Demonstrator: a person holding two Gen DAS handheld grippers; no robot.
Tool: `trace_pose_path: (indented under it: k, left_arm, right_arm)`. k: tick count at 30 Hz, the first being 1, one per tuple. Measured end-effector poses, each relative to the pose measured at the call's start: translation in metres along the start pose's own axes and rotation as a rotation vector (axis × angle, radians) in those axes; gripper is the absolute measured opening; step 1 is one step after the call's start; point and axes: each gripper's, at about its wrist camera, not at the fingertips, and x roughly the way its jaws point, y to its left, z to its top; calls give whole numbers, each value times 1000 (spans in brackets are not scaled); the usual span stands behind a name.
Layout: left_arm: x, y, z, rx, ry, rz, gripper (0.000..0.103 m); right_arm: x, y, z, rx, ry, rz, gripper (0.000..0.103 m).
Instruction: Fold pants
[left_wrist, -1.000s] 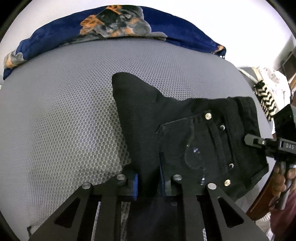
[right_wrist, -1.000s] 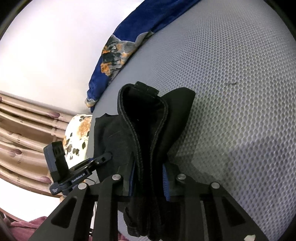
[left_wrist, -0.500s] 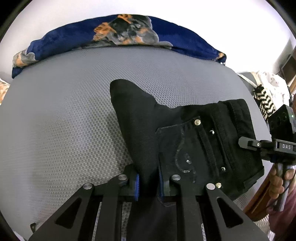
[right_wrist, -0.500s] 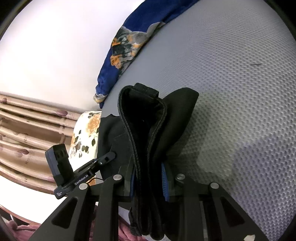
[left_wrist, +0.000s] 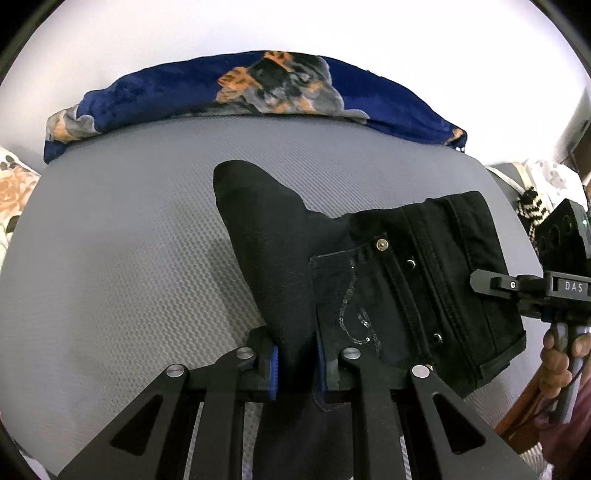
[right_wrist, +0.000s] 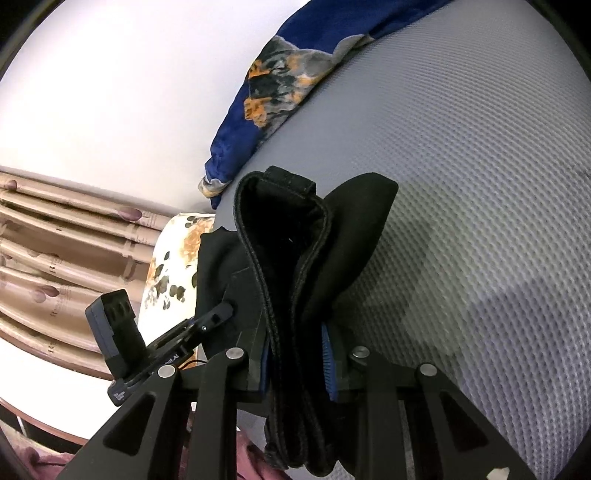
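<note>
Grey honeycomb-mesh mattress filling most of both frames, under a plain white wall. Blue blanket with an orange-and-grey print bunched along the far edge, across the upper part of the left wrist frame. Black pants, folded, lying on the mesh at centre and centre-right of that frame, pocket with sequin stitching and metal rivets facing up, one dark corner poking toward the upper middle. Left gripper at bottom centre, blue pads pinching a fold of the pants. Right gripper at bottom centre of the right wrist frame, clamped on the thick stacked waistband layers, which stand up between its fingers. Floral pillow and beige curtain at left of that frame.
</note>
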Motion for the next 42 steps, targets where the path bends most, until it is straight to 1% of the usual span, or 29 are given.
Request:
trace_pose_path:
  k: [4,15,29,42]
  left_arm:
    - [-1,10,10,-13,-16,9,16]
    - [4,39,46,-49,-53,31,15]
    - [37,57,85,-51,-37,41,15]
    - [53,73,115,-78,-41,27,16]
  right_arm:
    - [4,6,7,-14,8,1,22]
    - [25,24,44,-56,26,2,22]
    - [43,19,77,-27,27,-19,22]
    - [57,18,107,-13,18,-24,22]
